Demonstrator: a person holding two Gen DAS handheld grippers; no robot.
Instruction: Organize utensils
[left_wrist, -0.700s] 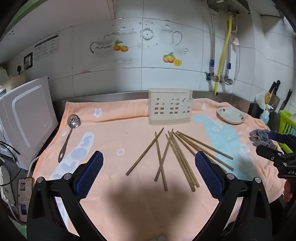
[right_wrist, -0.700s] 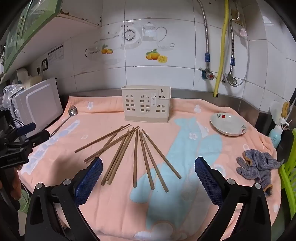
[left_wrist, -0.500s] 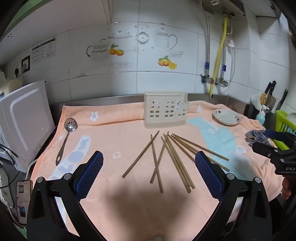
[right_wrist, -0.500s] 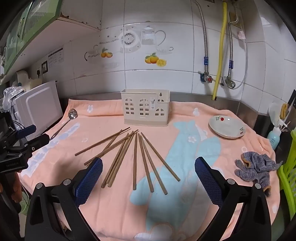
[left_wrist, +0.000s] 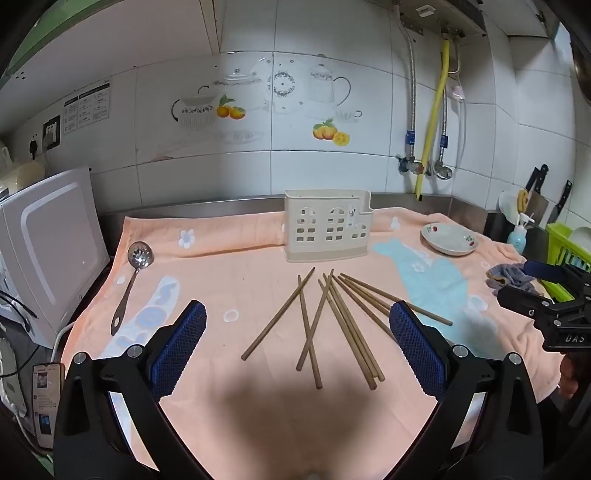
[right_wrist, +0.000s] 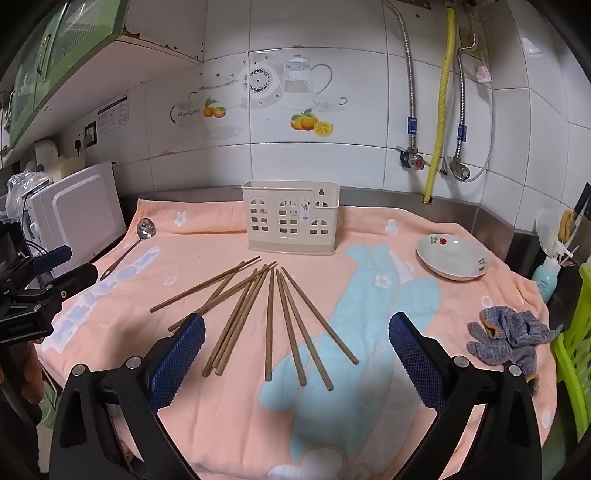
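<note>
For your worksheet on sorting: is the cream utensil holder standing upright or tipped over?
Upright. The utensil holder stands on its base on the towel, open top upward; the chopsticks lie flat in front.

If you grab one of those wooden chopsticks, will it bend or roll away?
The chopsticks look like thin, straight wood, so one probably stays stiff and feels light. They lie on a soft towel, which likely keeps them from rolling far. Several overlap, so lifting one may nudge its neighbours.
</note>
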